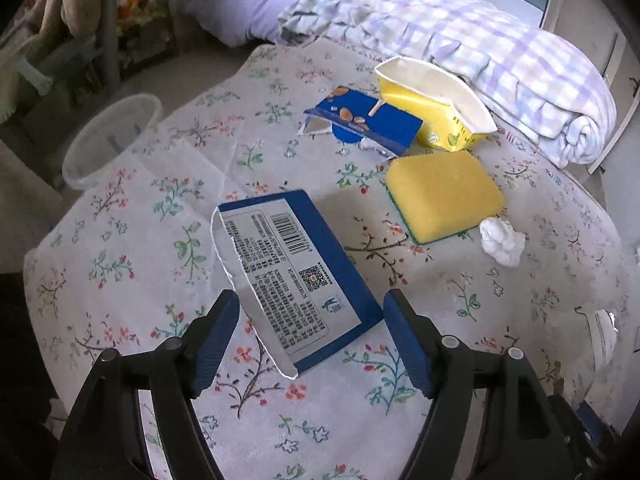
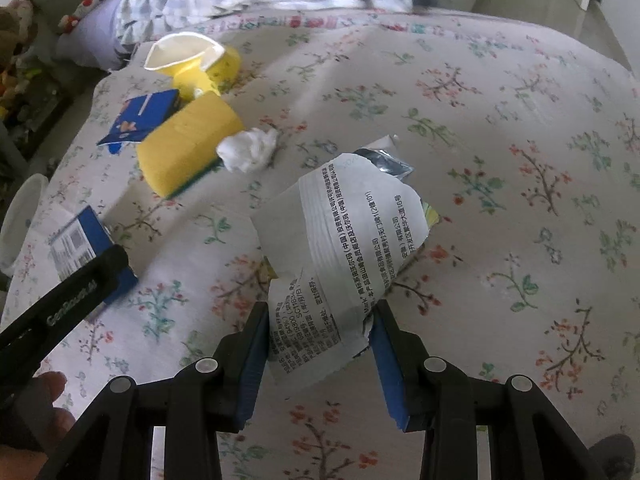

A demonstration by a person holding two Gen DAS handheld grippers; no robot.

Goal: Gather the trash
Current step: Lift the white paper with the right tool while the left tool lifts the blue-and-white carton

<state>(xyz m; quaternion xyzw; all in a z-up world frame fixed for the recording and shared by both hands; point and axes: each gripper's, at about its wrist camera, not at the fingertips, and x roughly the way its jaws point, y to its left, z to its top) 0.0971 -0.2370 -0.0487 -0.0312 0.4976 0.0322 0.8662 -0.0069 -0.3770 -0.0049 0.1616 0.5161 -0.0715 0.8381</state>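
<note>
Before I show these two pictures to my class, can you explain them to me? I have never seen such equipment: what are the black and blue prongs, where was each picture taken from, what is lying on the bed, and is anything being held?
No robot here: a person holds a two-fingered gripper in each hand, each carrying a wide-angle camera looking along its fingers. The left gripper stands open around a blue box that lies on the flowered bedspread, not yet pinched. The right gripper is shut on a crumpled white wrapper. Farther off lie a yellow sponge, a wad of white tissue, a torn blue packet and an open yellow pack. A clear bin stands beside the bed.
</note>
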